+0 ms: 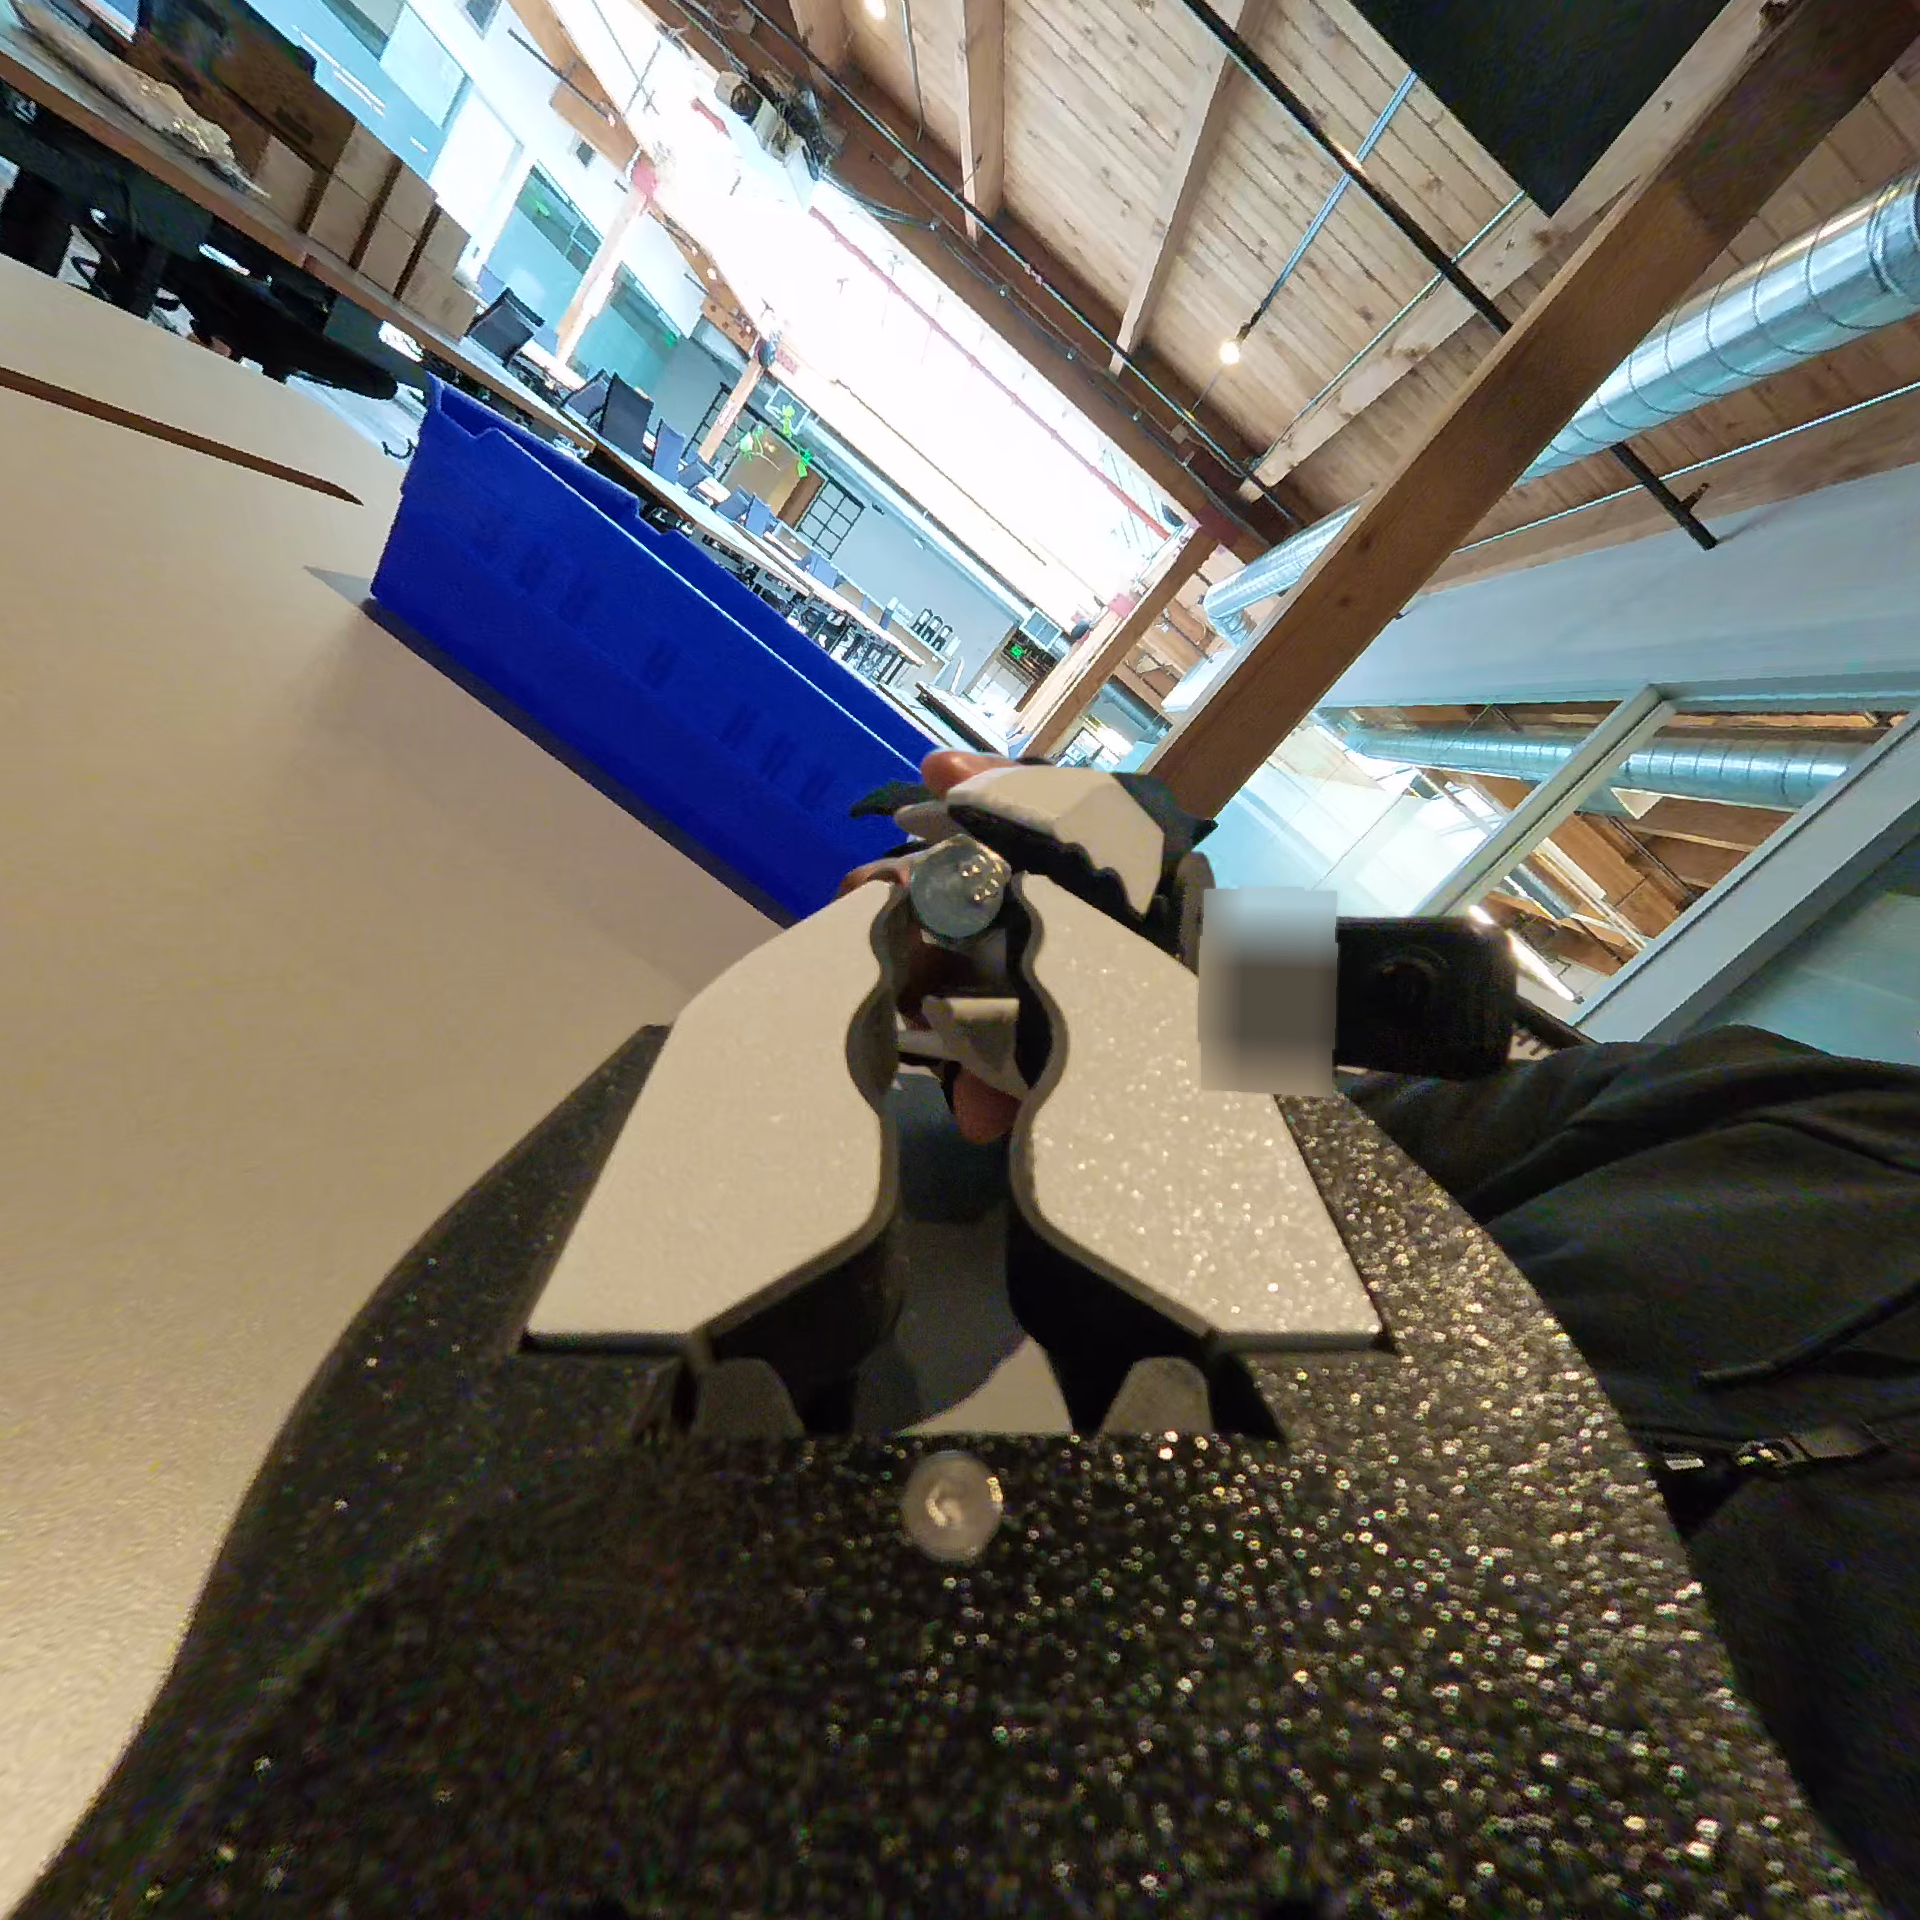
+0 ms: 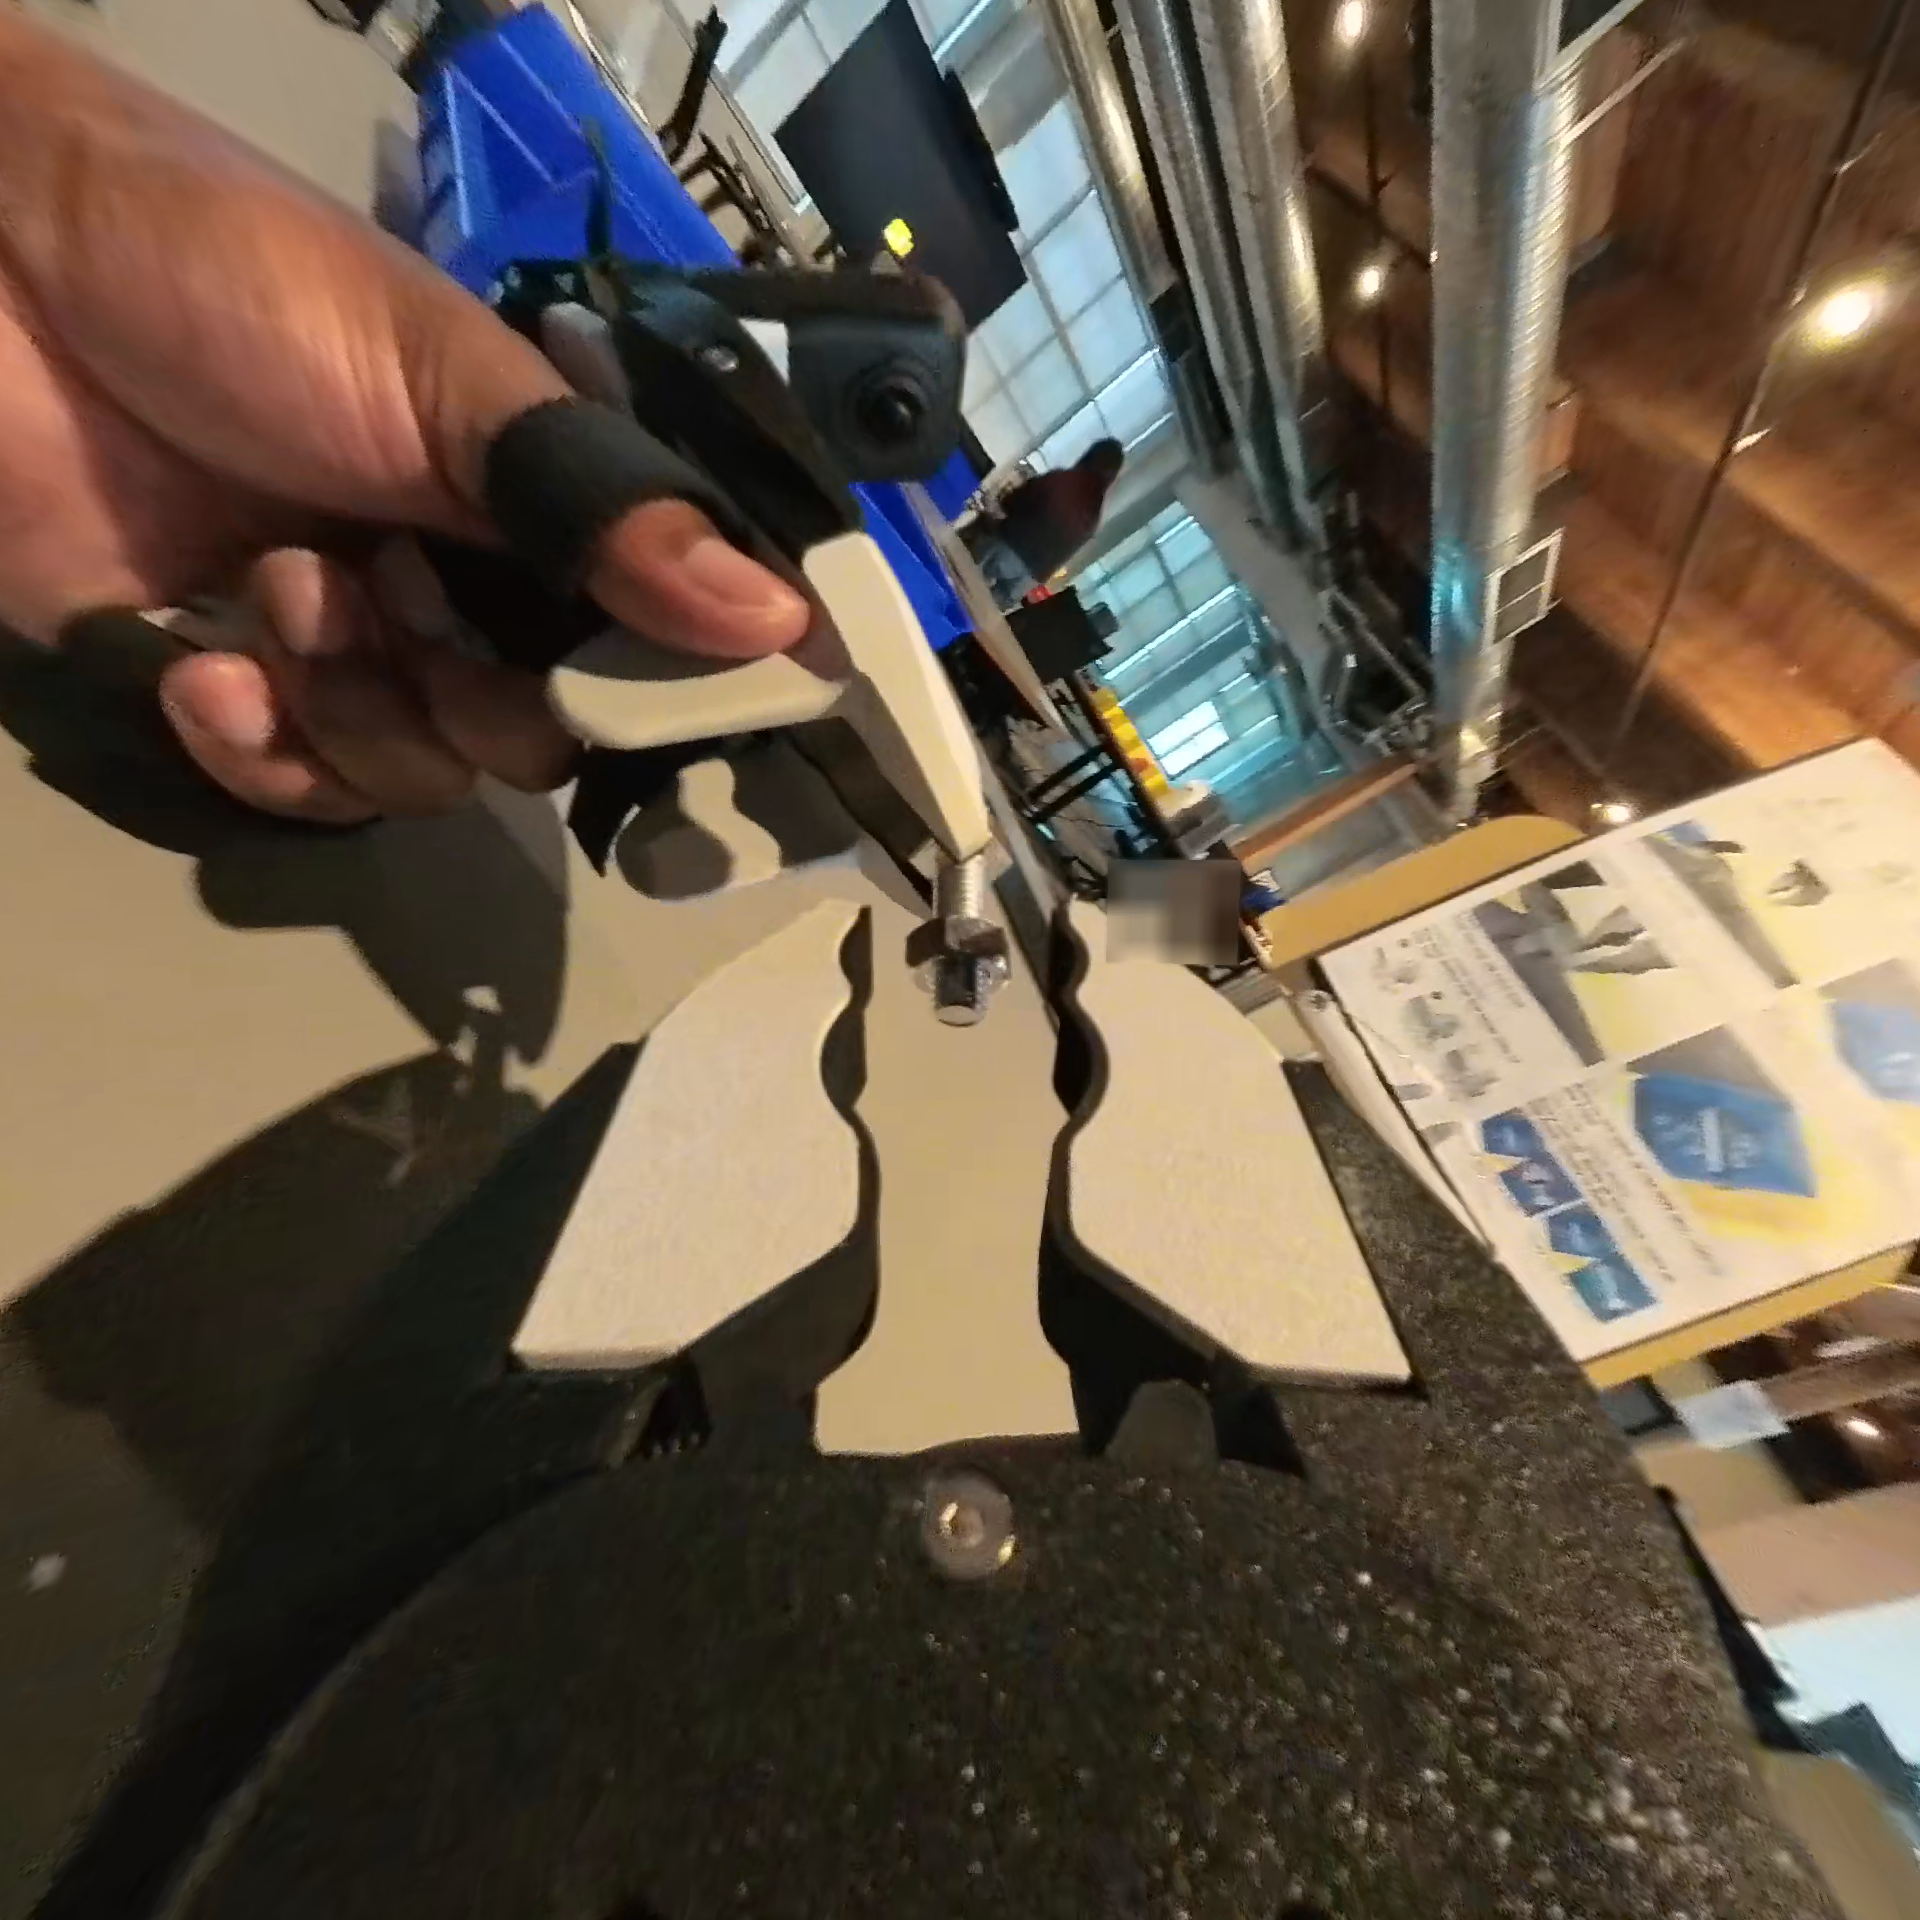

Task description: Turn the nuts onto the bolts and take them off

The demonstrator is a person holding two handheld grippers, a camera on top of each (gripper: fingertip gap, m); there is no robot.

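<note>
My left gripper (image 1: 951,896) is shut on a silver bolt (image 1: 954,891), which I see end-on between its fingertips. In the right wrist view the left gripper (image 2: 961,862) comes in from the upper left, held by a hand (image 2: 260,364). It holds the bolt (image 2: 963,883) by its threaded shaft. A hex nut (image 2: 958,948) sits on the bolt near its free end. My right gripper (image 2: 961,935) is open, with a jaw on either side of the nut and neither touching it. The right gripper also shows in the left wrist view (image 1: 1049,826), just beyond the bolt.
Both grippers are held above a beige table (image 1: 208,831). A blue bin (image 1: 623,623) stands on it behind them and also shows in the right wrist view (image 2: 540,135). A board with printed sheets (image 2: 1610,1039) is at the right. A dark sleeve (image 1: 1662,1195) is at the right. The tips of both grippers are at nearly the same place.
</note>
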